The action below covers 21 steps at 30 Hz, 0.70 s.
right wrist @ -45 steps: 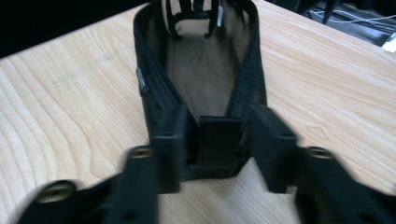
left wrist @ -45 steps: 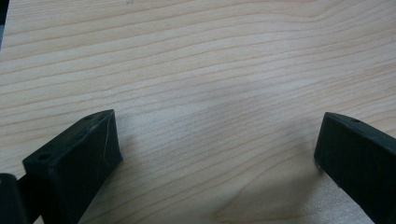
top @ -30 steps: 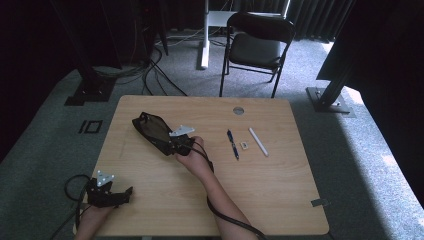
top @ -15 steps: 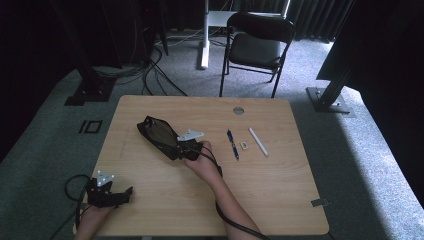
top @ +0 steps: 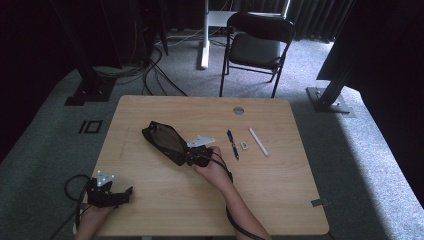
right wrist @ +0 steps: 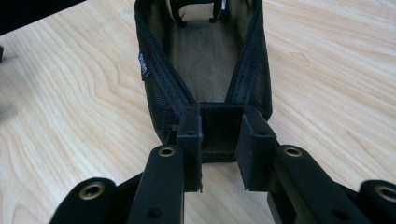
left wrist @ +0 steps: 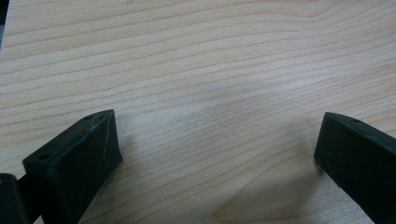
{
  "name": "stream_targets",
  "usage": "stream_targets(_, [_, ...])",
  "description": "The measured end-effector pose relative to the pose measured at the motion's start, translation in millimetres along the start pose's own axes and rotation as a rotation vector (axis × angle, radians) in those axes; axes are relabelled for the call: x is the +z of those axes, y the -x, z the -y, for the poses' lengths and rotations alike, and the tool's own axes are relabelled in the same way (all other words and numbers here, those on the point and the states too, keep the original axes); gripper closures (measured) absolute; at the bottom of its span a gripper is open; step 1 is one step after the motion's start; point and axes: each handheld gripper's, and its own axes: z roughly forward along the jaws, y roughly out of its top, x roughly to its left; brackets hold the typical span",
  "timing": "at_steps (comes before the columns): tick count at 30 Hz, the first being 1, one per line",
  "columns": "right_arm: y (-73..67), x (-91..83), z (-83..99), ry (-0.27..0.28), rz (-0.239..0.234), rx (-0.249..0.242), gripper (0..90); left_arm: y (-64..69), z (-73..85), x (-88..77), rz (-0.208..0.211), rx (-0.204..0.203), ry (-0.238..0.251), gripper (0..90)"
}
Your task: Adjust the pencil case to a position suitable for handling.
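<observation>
**Right gripper at the end of a mesh pouch, left gripper idle**

Currently the right gripper (top: 192, 156) sits near the middle of the wooden worktop (top: 280, 190), held by the person's right hand (top: 214, 169). In the right gripper view its two black jaws stand close together on either side of the near end tab of a black mesh zip pouch (right wrist: 205, 56), just past where the two zipper lines meet; the tab fills the narrow gap between them, so the gripper (right wrist: 219, 151) appears to pinch it. The pouch lies flat on the worktop and stretches away from the gripper toward the far left of the table in the high view, its zipper parted and the mesh inside showing.

The left gripper (top: 112, 195) rests at the near left corner of the worktop, well apart from the pouch, with its cable looping off the table edge. In the left gripper view its jaws are spread wide over bare wood grain with nothing between them.

To the right of the pouch lie a dark blue pen (top: 232, 144), a small square tan item (top: 244, 145) and a white stick-shaped object (top: 258, 141), side by side but apart. A black folding chair (top: 257, 47) stands on the grey carpet beyond the table.
</observation>
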Motion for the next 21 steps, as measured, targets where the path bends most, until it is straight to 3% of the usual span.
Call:
stream_targets(13, [17.3, -30.6, 21.5, 0.006, -0.007, 0.023, 73.1, 0.0, 0.0, 0.0, 0.000, 0.000, 0.000, 0.5])
stream_targets(21, [17.6, -46.0, 33.9, 0.000, -0.021, 0.019, 73.1, 0.0, 0.0, 0.0, 0.000, 0.000, 0.000, 0.5])
